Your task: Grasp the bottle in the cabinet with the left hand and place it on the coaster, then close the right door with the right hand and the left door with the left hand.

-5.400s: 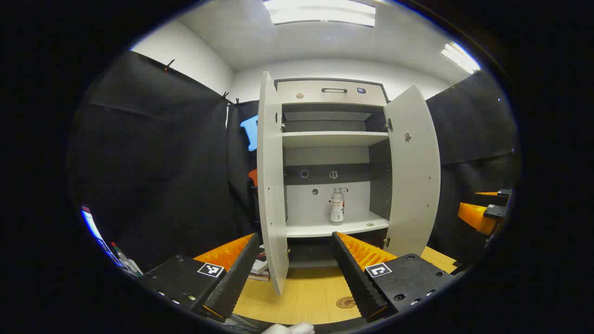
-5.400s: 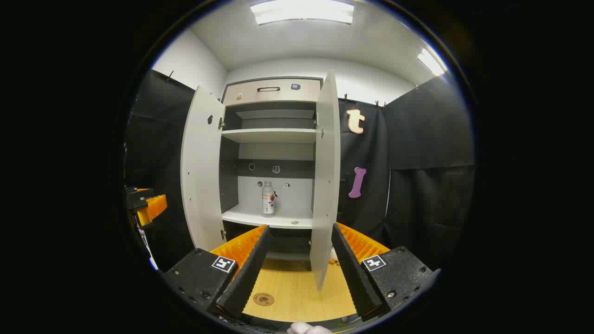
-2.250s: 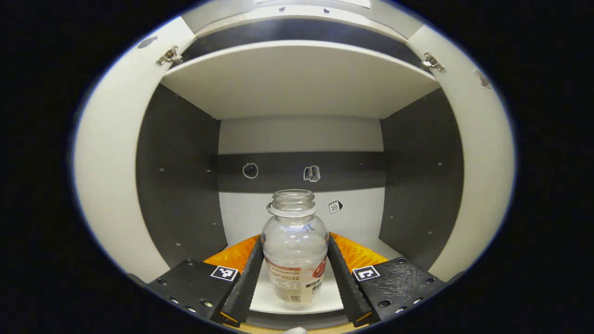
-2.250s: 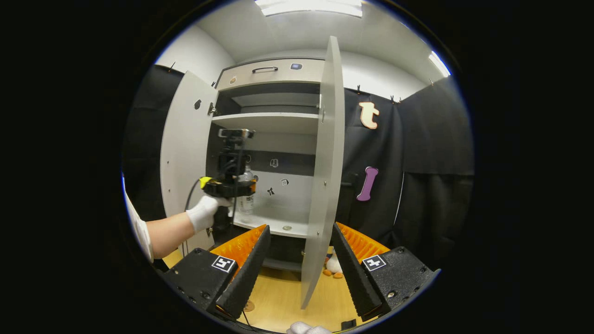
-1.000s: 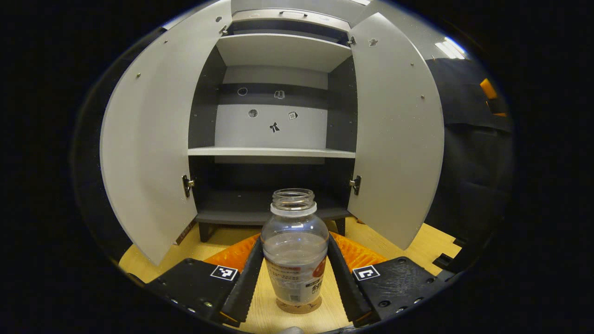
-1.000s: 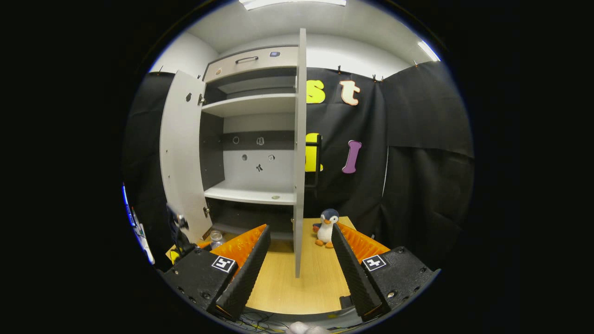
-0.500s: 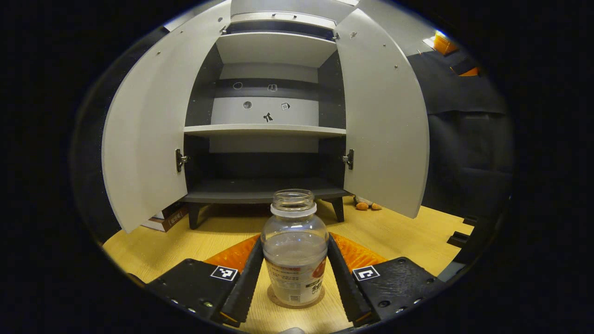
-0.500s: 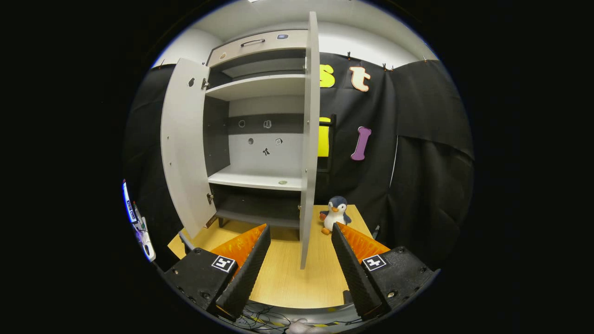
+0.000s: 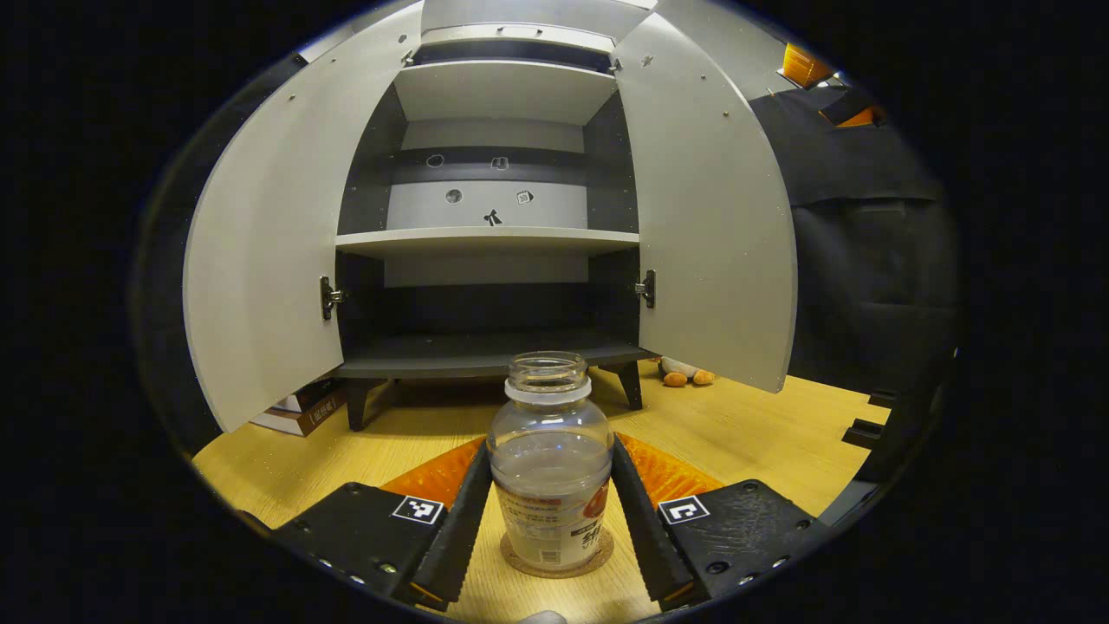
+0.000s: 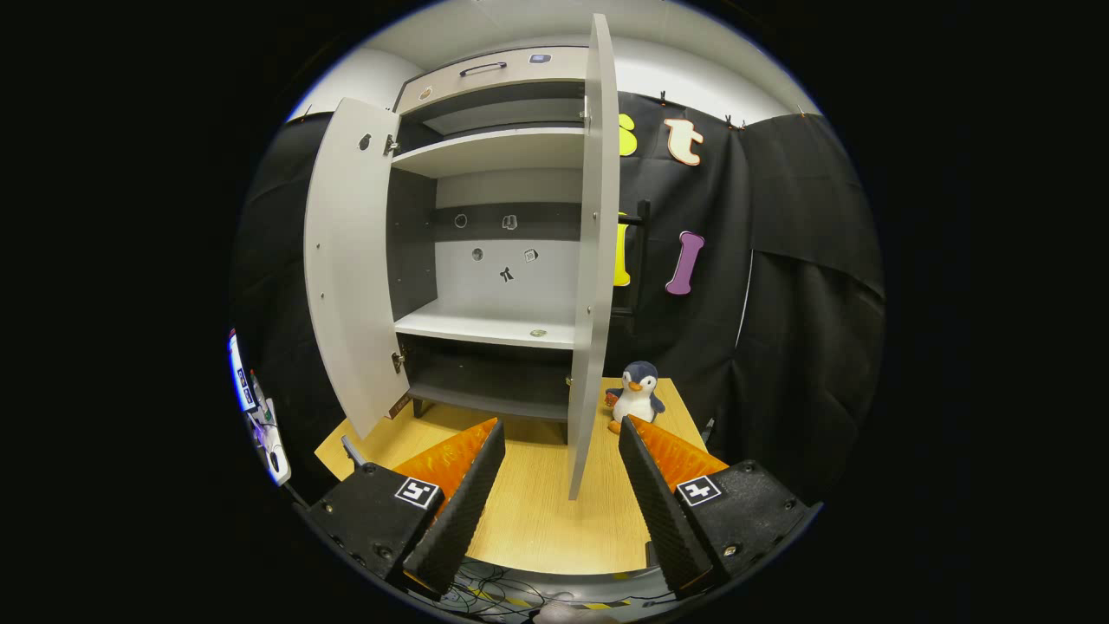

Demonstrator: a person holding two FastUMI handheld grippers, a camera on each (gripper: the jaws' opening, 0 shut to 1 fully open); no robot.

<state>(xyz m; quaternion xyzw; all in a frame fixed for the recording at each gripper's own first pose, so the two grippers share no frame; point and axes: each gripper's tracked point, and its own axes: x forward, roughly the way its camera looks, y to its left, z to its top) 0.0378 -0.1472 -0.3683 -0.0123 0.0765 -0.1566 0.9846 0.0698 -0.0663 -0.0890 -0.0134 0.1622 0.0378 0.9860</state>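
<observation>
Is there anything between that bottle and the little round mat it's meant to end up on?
Nothing visible. In the left gripper view the bottle sits right over the coaster, whose rim shows around its base; whether it has touched down I cannot tell. The left tool has a finger on each side of the bottle, on the wooden table.

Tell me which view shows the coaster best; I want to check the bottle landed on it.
The left gripper view shows it best: the coaster lies on the table directly beneath the bottle, its rim peeking out around the base, between the left gripper fingers. The right gripper view looks at the cabinet's right door and gives nothing clear of the coaster.
</observation>
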